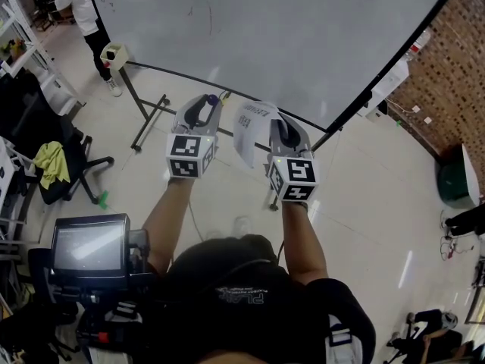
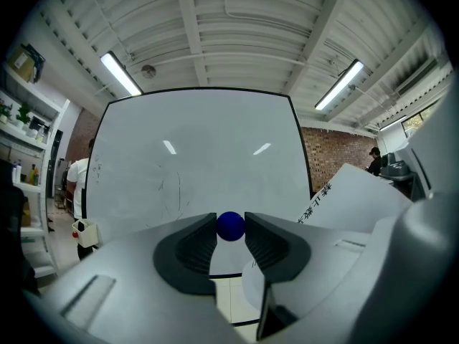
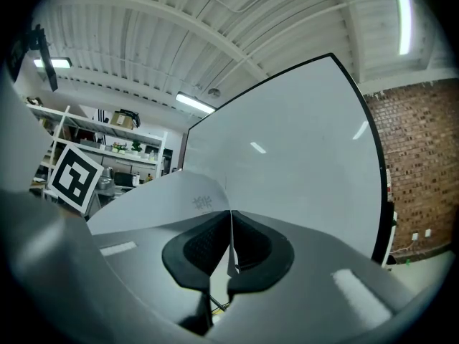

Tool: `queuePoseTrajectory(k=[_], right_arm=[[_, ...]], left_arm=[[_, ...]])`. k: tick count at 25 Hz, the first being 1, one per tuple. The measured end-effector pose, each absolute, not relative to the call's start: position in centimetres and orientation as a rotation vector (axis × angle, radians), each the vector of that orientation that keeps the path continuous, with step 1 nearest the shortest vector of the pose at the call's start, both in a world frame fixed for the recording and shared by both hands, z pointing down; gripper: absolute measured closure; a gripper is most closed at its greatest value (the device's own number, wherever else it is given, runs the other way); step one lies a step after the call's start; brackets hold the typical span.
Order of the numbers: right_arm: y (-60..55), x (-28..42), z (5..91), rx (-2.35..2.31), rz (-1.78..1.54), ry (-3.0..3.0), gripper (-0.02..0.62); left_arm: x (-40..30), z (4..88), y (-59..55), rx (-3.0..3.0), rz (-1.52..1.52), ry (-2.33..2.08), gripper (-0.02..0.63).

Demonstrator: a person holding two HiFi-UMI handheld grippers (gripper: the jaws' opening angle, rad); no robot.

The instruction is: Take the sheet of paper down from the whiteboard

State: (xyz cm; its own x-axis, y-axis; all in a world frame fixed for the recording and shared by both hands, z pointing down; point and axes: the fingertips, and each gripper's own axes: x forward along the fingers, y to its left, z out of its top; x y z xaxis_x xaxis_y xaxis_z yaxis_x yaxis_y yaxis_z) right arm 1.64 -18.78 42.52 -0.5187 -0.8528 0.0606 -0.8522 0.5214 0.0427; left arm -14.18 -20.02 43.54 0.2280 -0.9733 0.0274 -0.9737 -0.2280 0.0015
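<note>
Lab; whiteboard [image 1: 288, 36], stocked shelves [image 2: 25, 131].

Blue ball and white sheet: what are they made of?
The blue ball is probably plastic: it looks smooth, evenly coloured and round, with only a faint sheen. The white sheet looks like matte paper: it is thin, curls over and carries printed characters.

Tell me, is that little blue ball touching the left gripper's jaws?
Touching. The left gripper view shows the blue ball pinched between both jaw tips of the left gripper, with no gap on either side.
</note>
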Motion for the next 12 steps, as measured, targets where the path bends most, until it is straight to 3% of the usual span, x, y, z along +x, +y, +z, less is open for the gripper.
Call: queuePoseTrajectory(k=[12], right_arm=[[-17.6, 0.5, 41.7, 1.526, -0.110, -2.637, 0.581]], left_arm=[[-14.9, 43.3, -19.2, 2.455, 0.009, -1.936, 0.482]])
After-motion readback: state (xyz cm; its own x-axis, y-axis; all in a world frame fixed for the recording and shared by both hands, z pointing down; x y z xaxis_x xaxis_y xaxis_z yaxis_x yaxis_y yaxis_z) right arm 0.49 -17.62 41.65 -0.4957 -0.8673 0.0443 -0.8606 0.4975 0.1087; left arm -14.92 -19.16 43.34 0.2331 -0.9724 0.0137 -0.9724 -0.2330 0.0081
